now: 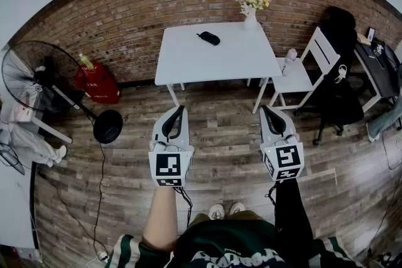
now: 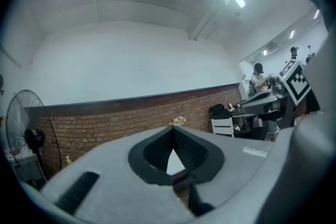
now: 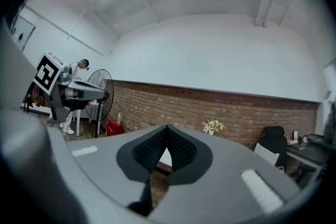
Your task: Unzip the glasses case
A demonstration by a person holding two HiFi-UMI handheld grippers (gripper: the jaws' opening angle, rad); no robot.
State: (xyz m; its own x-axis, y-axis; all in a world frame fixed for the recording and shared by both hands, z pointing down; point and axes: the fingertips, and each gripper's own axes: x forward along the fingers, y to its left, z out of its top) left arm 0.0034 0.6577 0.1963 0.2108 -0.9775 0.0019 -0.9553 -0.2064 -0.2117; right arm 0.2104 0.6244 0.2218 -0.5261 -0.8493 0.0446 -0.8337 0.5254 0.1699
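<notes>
While both grippers are held level over the wood floor, glasses case: a small dark oval lying on the far half of the white table, well apart from either gripper.
Left gripper: jaws pressed together with nothing between them, short of the table's near edge.
Right gripper: jaws likewise closed and empty, beside the left one, near the table's front right leg.
Head view alone: shows the case, the person's arms and shoes, and the white chair at the table's right.
Left gripper view: only a white sliver of table in the notch below its closed pads, a vase of flowers above them, and the right gripper's marker cube at the right edge.
Right gripper view: the same white sliver, plus the fan and red container by the brick wall.
</notes>
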